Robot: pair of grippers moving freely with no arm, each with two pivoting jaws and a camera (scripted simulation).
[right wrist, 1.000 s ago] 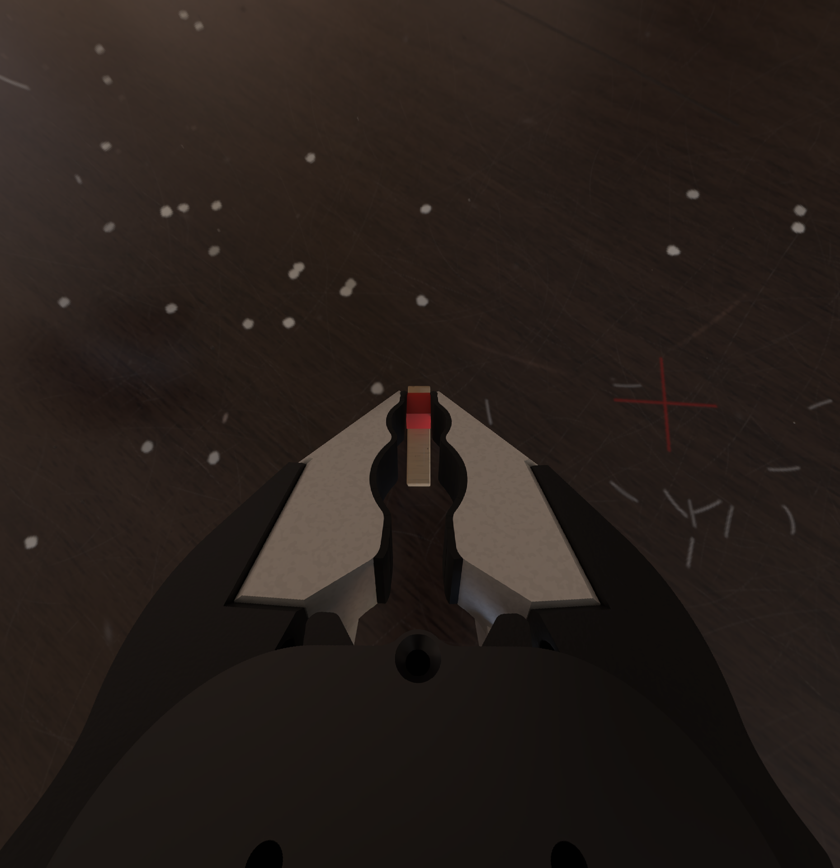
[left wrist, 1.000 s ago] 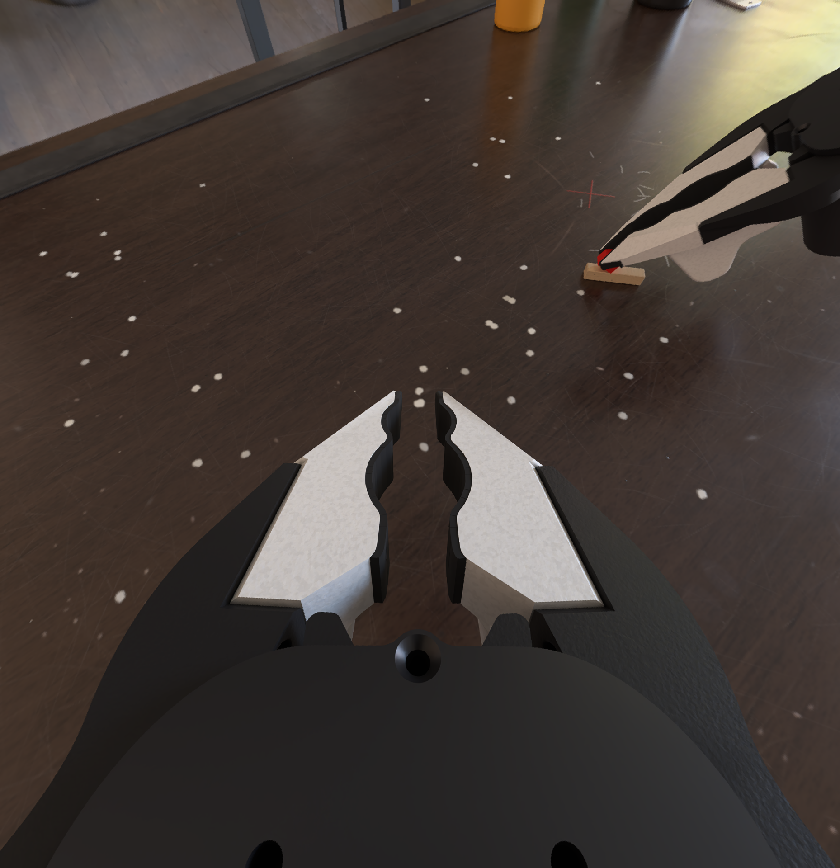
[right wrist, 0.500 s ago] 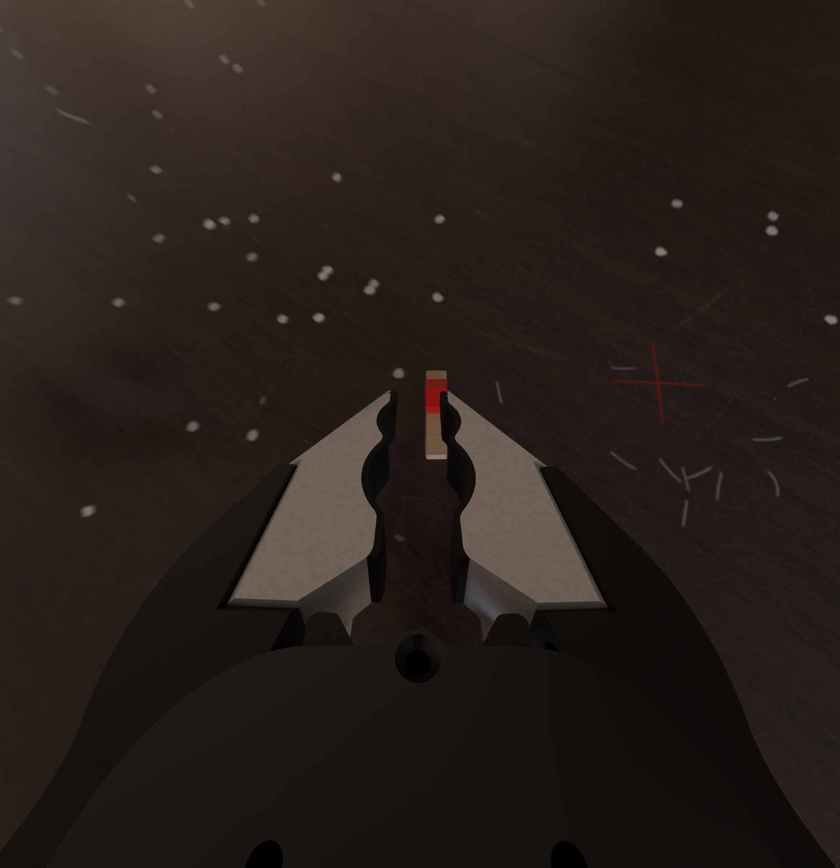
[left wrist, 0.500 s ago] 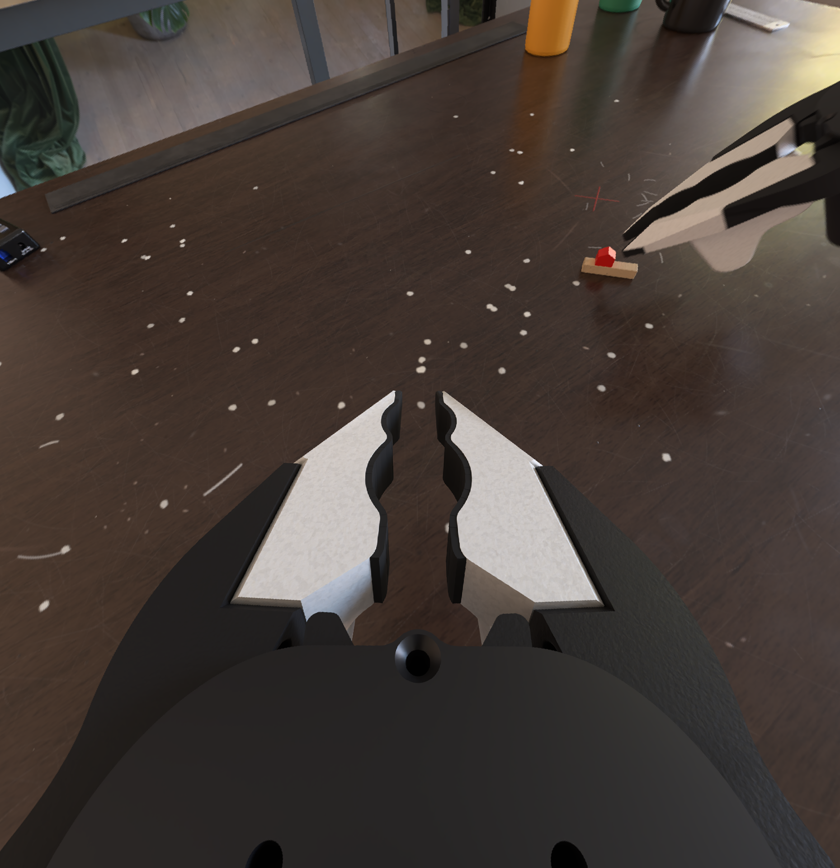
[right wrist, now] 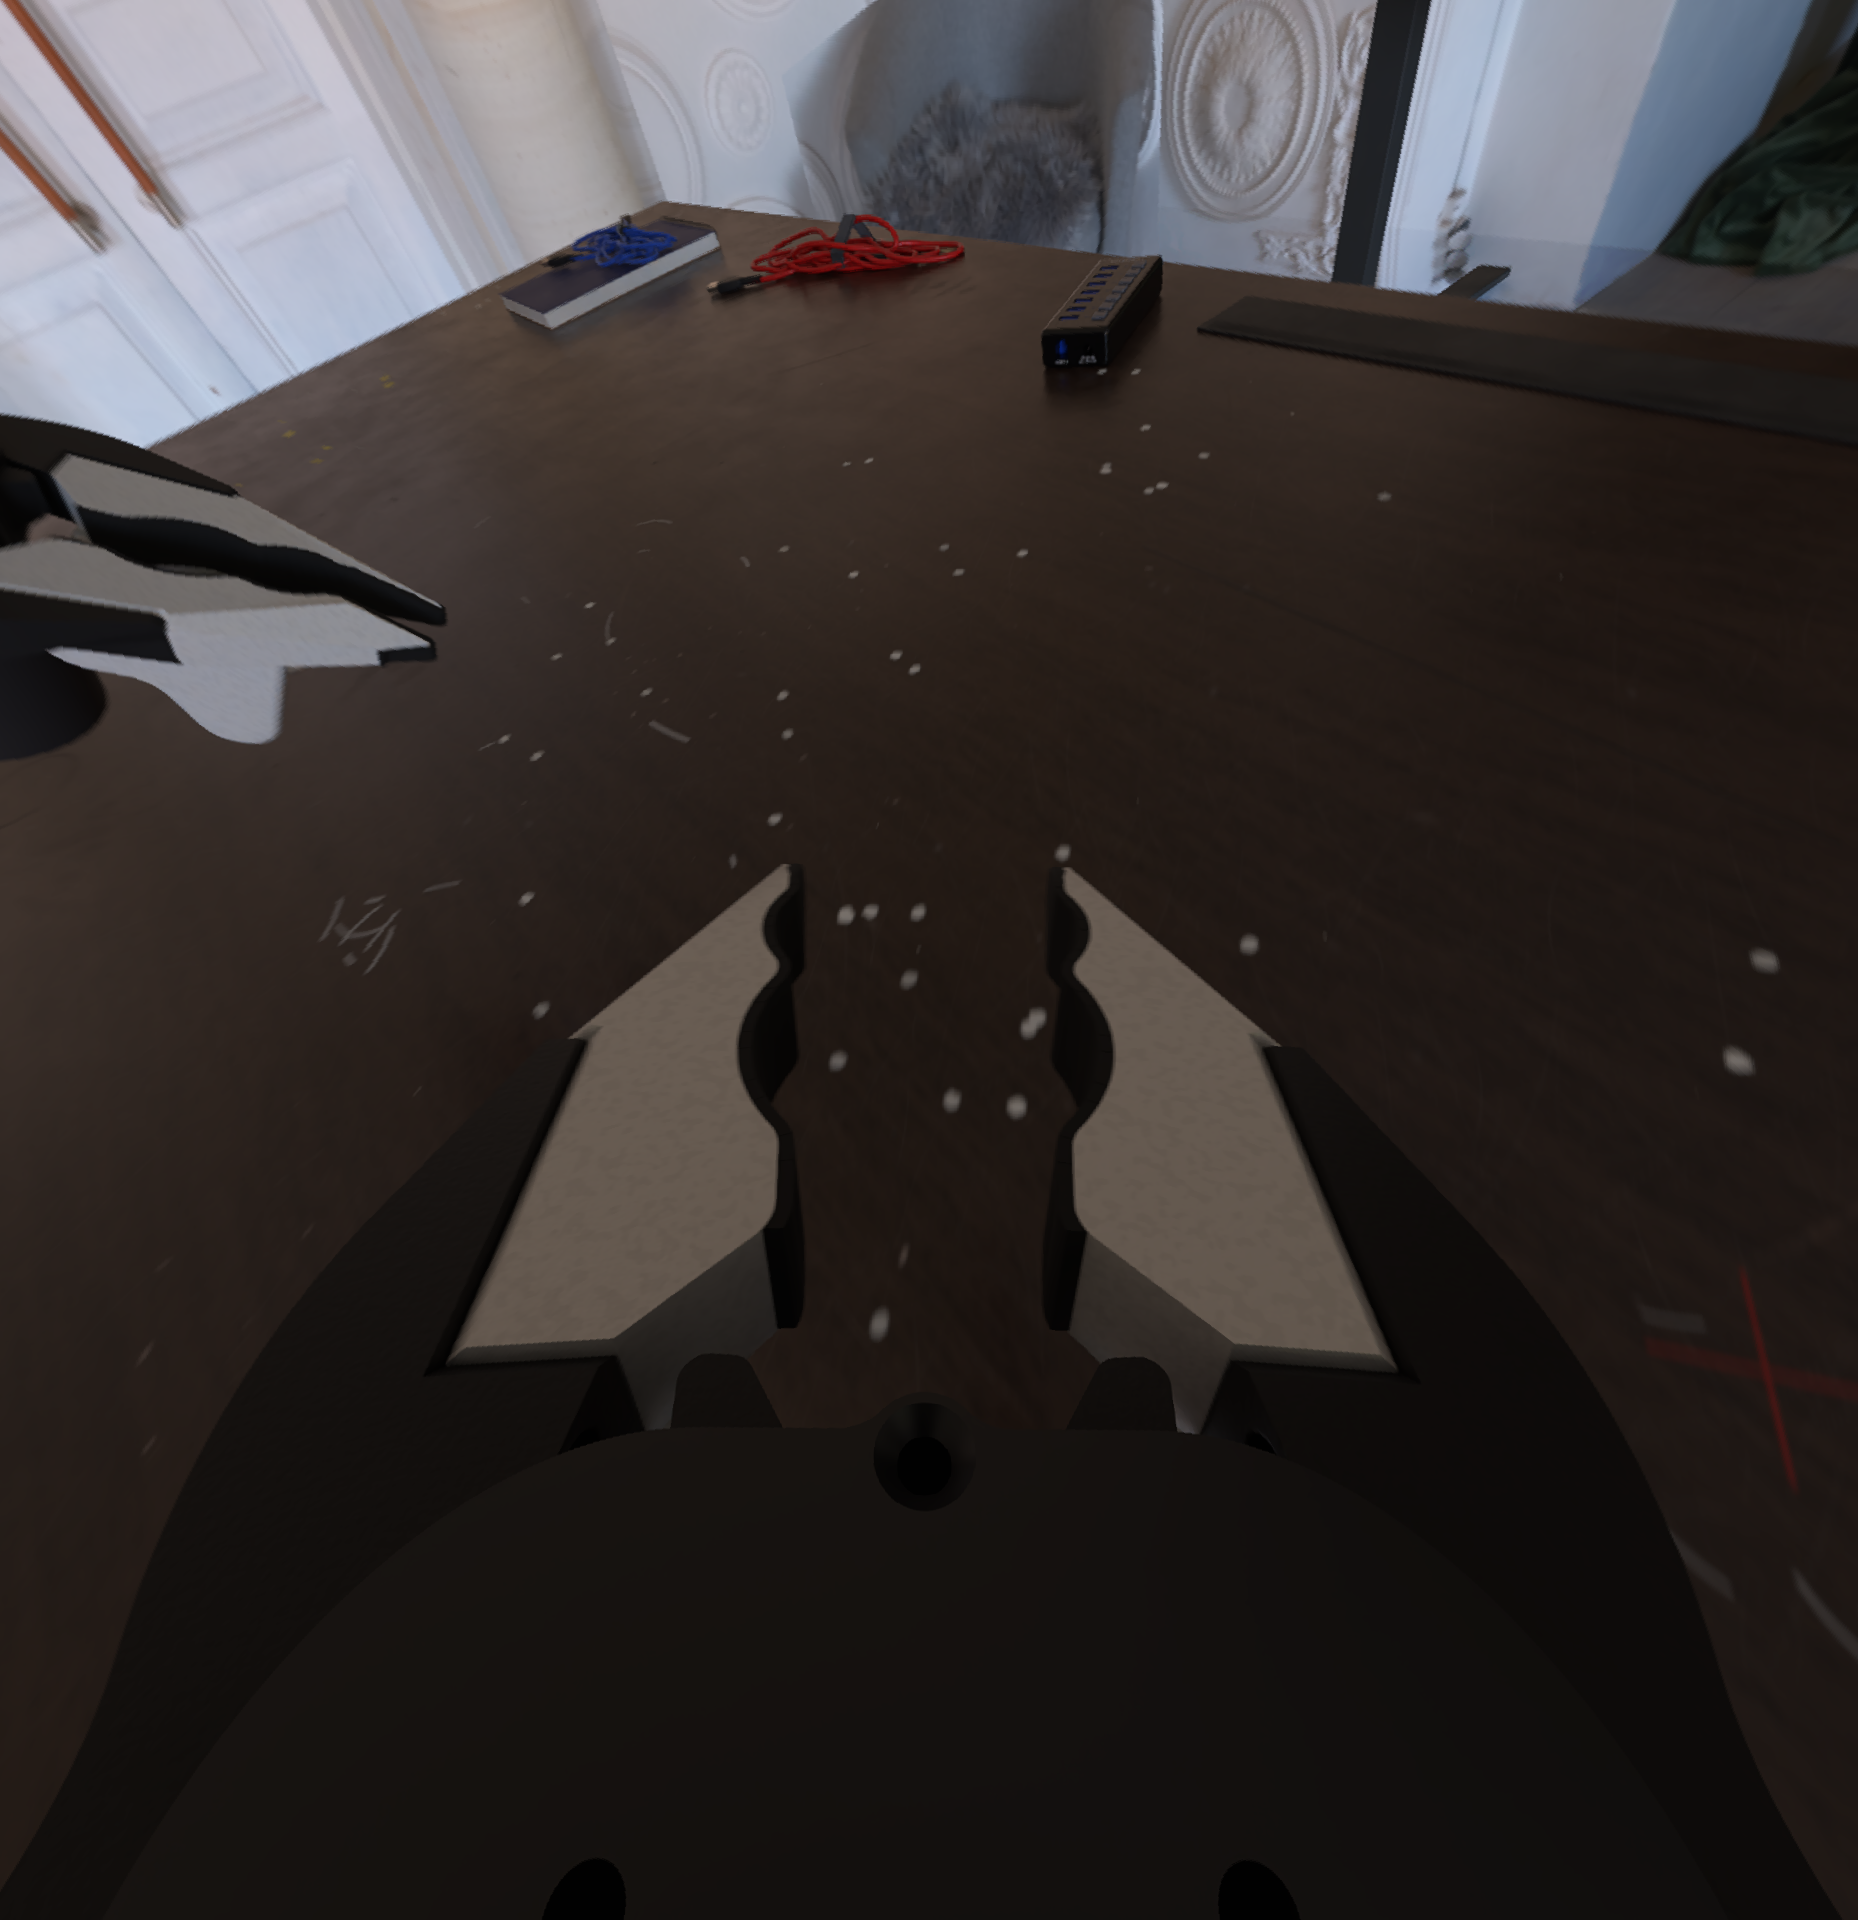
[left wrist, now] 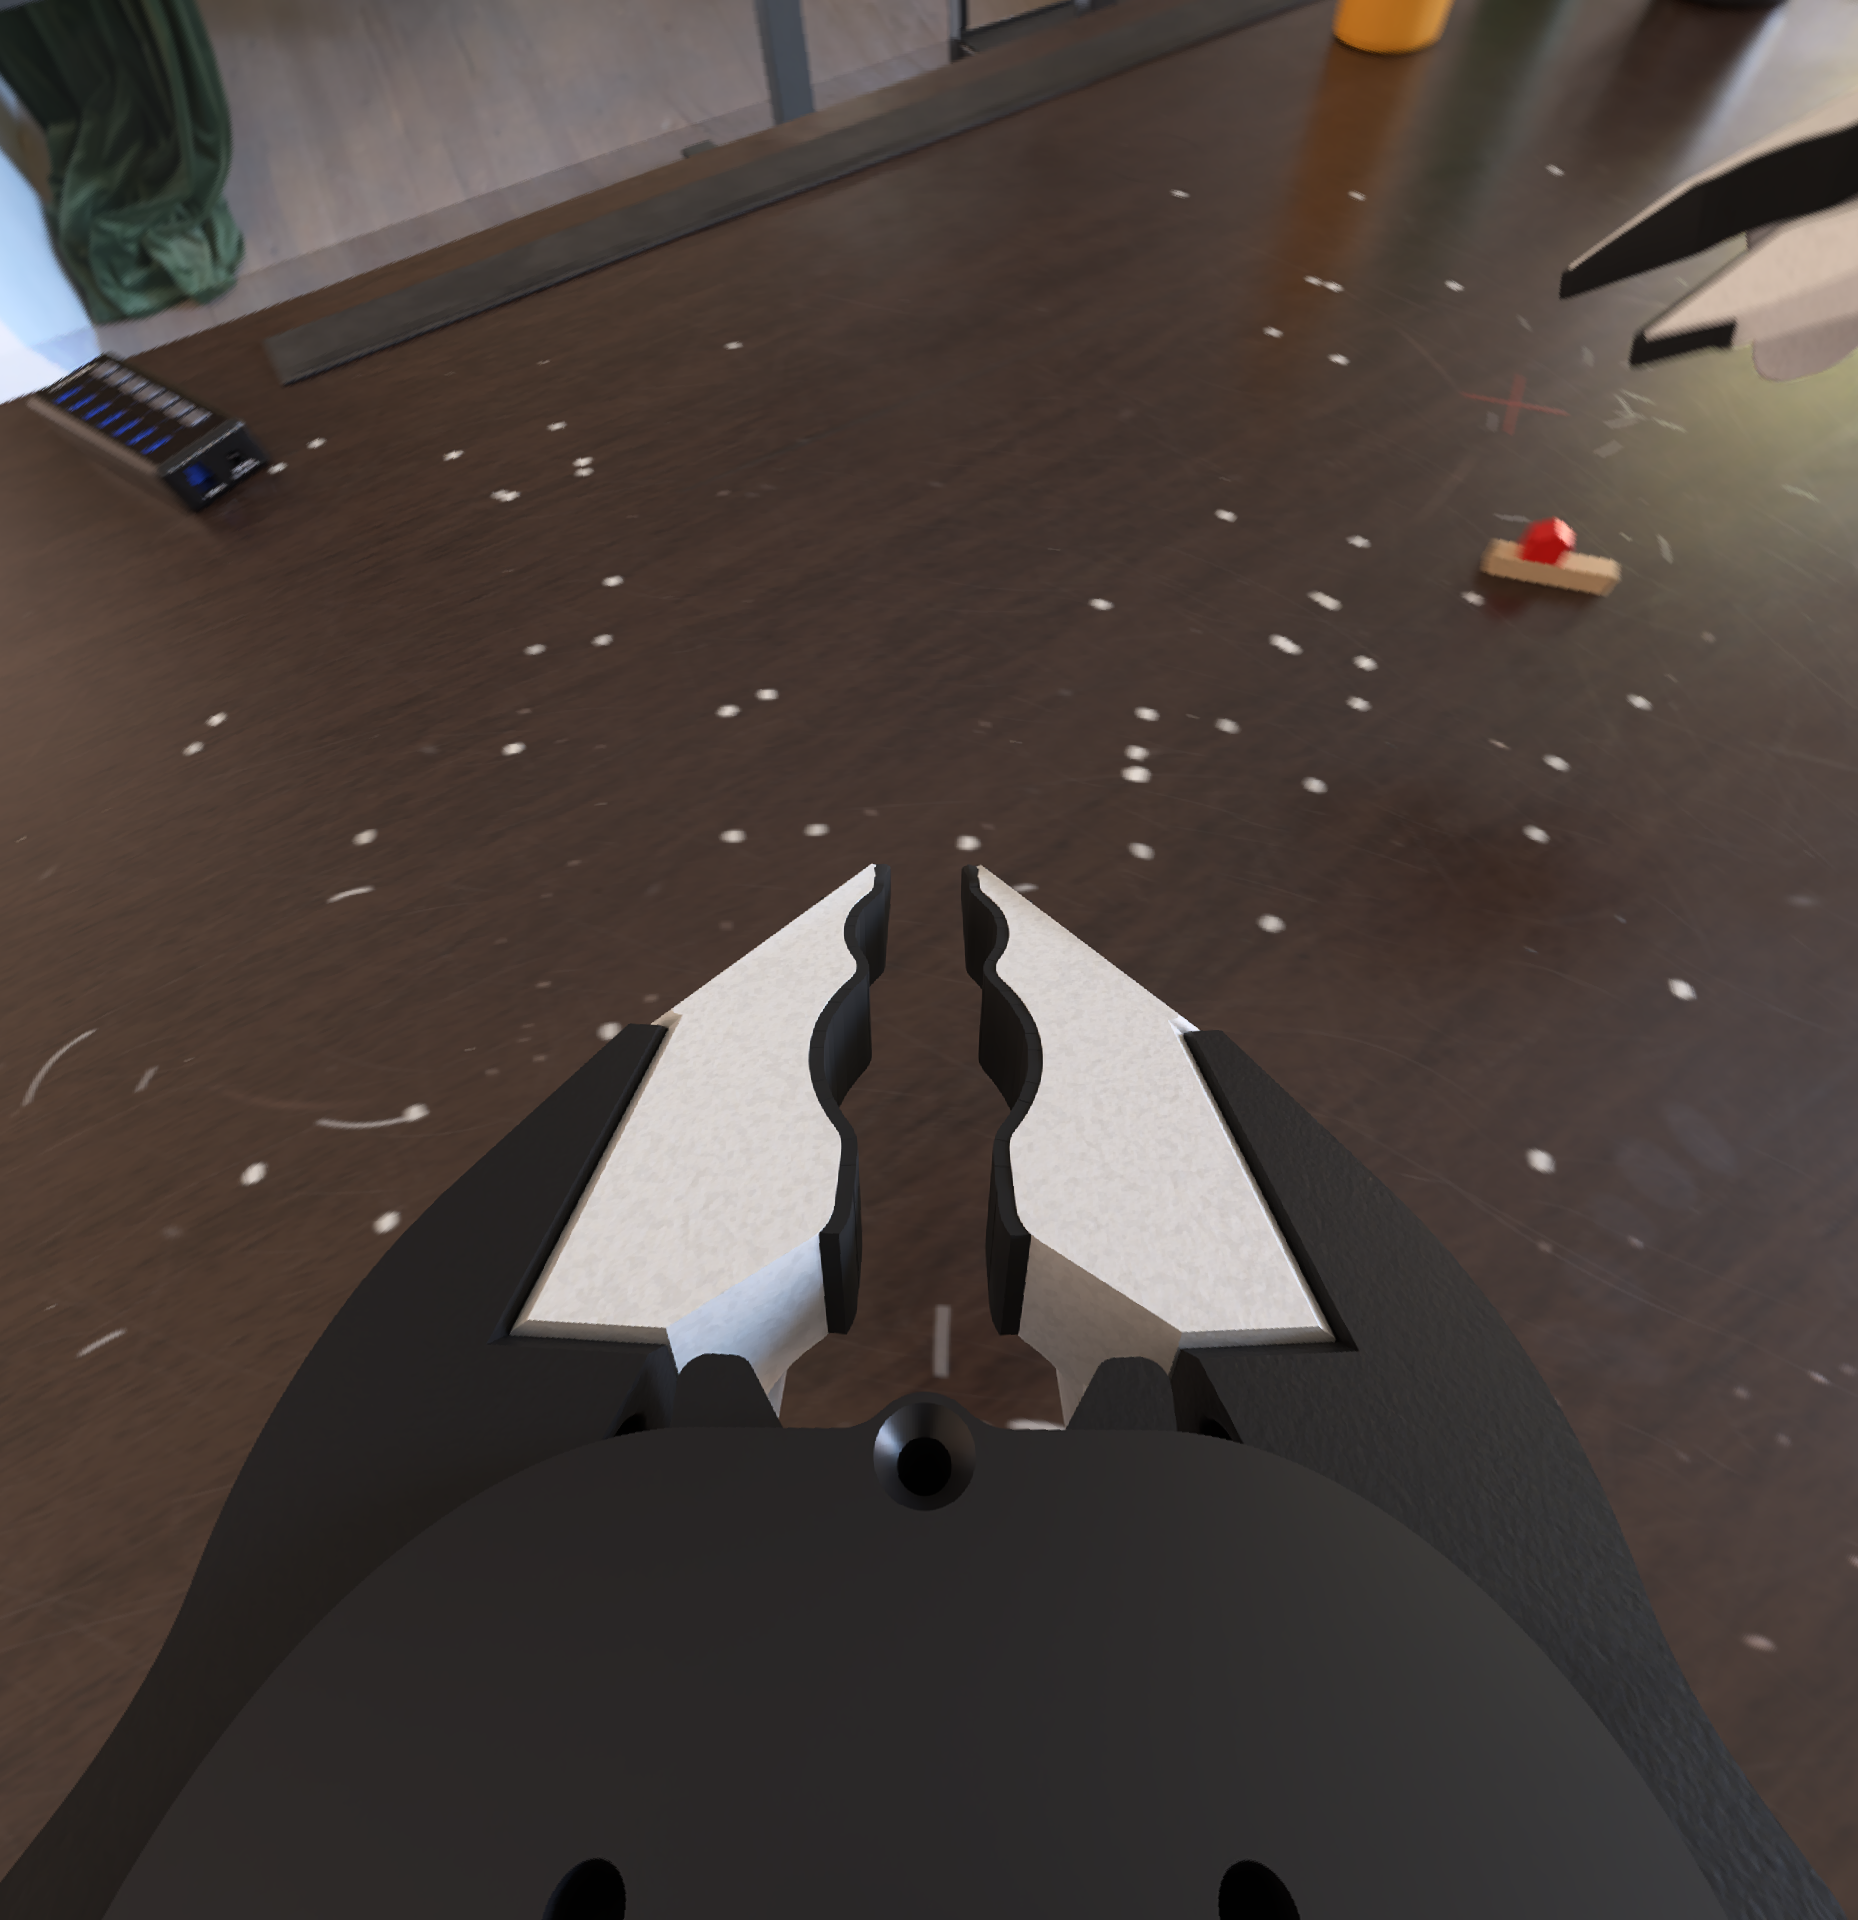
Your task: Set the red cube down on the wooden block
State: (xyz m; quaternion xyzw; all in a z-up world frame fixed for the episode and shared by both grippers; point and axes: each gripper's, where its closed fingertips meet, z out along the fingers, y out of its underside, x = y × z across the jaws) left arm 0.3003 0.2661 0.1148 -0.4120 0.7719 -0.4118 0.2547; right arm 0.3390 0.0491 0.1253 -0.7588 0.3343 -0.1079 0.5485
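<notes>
The red cube (left wrist: 1548,538) rests on the flat wooden block (left wrist: 1592,574) at the right of the dark table in the left wrist view. Nothing touches it. My right gripper (left wrist: 1600,320) hangs above and beyond the cube, well clear of it. In its own view the right gripper (right wrist: 925,883) is wide open and empty, and cube and block are out of sight. My left gripper (left wrist: 925,878) is empty, its jaws a narrow gap apart, far to the left of the block. It also shows at the left edge of the right wrist view (right wrist: 437,632).
A black USB hub (left wrist: 146,431) lies at the far left, a long black strip (left wrist: 696,218) along the far table edge, and an orange cup (left wrist: 1392,21) at the back. A red cross mark (left wrist: 1514,403) lies beyond the block. Red cable (right wrist: 852,255) and a notebook (right wrist: 613,275) lie far off.
My right gripper let go of the red cube on the block, opened wide, and rose and pulled away. My left gripper drew back and higher, jaws unchanged.
</notes>
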